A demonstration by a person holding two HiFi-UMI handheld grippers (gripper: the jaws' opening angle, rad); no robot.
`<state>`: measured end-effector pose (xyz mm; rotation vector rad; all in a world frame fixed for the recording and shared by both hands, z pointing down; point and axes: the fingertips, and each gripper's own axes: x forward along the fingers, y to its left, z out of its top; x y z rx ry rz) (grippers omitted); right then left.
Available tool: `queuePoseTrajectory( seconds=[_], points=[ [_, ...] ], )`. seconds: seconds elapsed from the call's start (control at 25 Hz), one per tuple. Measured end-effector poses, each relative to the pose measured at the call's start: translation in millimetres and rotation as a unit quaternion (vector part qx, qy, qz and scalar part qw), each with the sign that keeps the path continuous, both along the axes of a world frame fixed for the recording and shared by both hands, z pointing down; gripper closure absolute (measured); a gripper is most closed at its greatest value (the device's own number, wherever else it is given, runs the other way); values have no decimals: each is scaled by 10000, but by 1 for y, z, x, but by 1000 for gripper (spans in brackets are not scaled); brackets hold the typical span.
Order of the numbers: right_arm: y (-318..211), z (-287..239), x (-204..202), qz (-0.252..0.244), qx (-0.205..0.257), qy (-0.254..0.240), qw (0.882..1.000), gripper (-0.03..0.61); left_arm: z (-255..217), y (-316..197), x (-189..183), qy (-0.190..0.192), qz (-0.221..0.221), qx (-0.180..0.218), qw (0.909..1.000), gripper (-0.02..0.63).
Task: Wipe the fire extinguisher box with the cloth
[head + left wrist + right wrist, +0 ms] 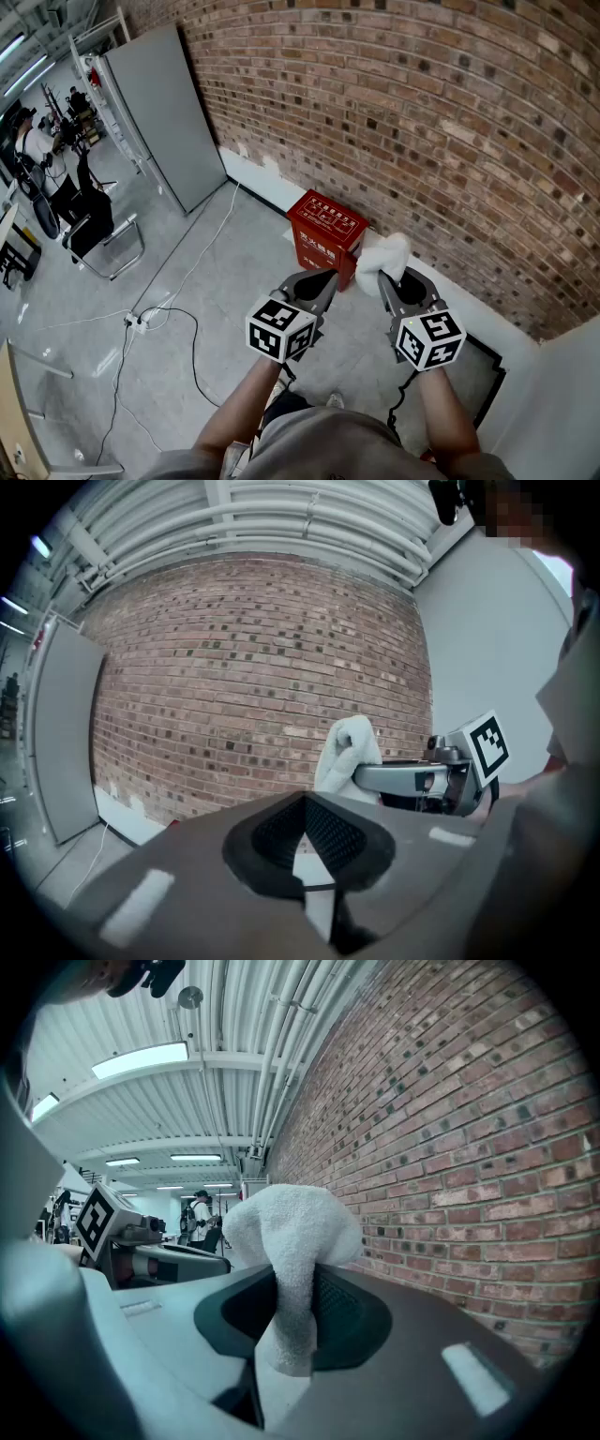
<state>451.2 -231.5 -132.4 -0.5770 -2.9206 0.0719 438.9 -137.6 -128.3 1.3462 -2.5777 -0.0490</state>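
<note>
Right claw pinches cloth; left claw shut, empty.

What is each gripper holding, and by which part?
The right gripper is shut on the white cloth, pinched near its middle, with a bunch beyond the jaws and a tail behind. The left gripper is shut and holds nothing.

The box's lower edge is partly covered by the left tongs, and its right corner by the cloth. The print on the box is too small to be read. In the left gripper view the cloth's lower part is masked by the right tongs. A distant person in the right gripper view is too small to be made out.
</note>
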Motion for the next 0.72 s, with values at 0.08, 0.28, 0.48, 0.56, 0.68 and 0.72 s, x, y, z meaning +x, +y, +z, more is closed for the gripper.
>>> queuePoseTrajectory(
  seconds=[0.08, 0.28, 0.48, 0.56, 0.68, 0.72],
  points=[
    [-1, -2, 0, 1, -32, -6, 10000, 460, 0, 0, -1, 25, -14, -7, 10000, 614],
    [-1, -1, 1, -20, -63, -32, 10000, 457, 4, 0, 1, 55, -33, -6, 10000, 614],
    [-6, 2, 0, -18, -60, -19, 10000, 457, 5, -5, -1, 47, -51, 3, 10000, 614],
    [-7, 3, -1, -15, -86, -5, 10000, 457, 6, -4, -2, 64, -75, -8, 10000, 614],
    [-11, 4, -4, -3, -137, 30, 9999, 457, 7, -5, -3, 96, -109, -38, 9999, 614],
    [-13, 5, -4, 2, -163, 47, 9999, 457, 8, -5, -4, 106, -123, -53, 9999, 614]
  ],
)
